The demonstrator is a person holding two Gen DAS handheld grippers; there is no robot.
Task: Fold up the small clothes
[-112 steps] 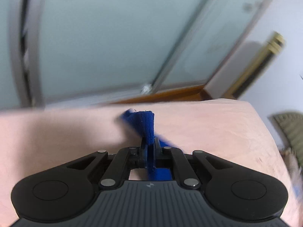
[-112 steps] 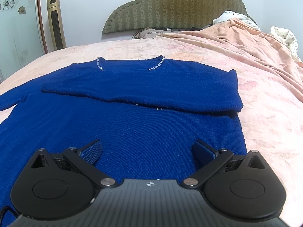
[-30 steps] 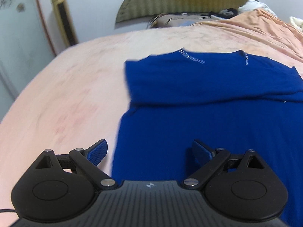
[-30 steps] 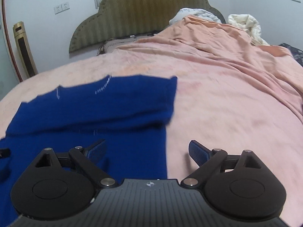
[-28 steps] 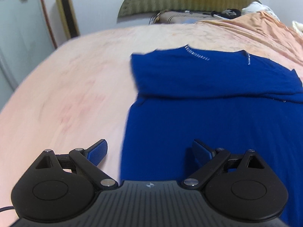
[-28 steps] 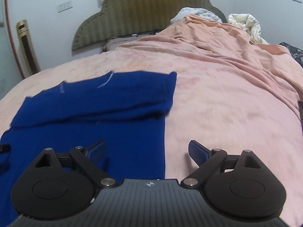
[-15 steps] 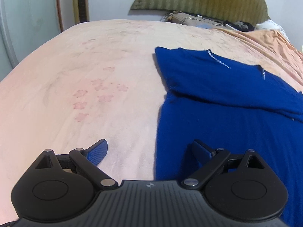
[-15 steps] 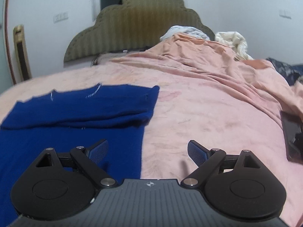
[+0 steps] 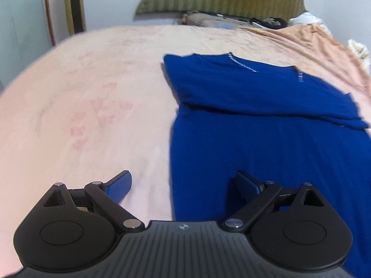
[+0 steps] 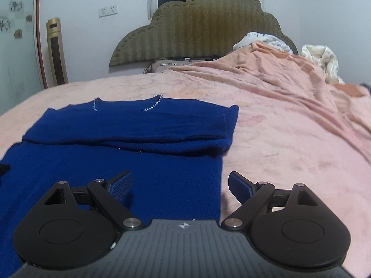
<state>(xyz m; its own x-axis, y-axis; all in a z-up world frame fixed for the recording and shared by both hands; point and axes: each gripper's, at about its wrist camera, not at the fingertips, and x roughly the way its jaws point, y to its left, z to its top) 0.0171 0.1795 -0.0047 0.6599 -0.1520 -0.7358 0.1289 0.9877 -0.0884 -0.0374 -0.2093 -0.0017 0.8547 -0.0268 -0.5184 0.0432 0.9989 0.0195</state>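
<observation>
Two grippers: both spread wide with nothing clasped, low over the near end of the bed.
Left gripper (image 9: 183, 183): straddles the sweater's left side edge; one blue pad (image 9: 118, 186) over bare blanket, the other over the knit.
Right gripper (image 10: 180, 183): straddles the sweater's right side edge; one pad over blue cloth, the other over pink blanket.
Sweater (image 10: 120, 166): dark blue knit, flat on the pink blanket (image 10: 289, 143), body running from the near edge of the bed toward the headboard; both sleeves folded across the chest in a band, the cuff (image 10: 223, 126) at its right end; beaded neckline at the far end.
Farther: rumpled peach cover (image 10: 266, 69) toward the far right corner, olive headboard (image 10: 199, 27) at the wall, a gold tower unit (image 10: 56, 53) beside the far left corner.
</observation>
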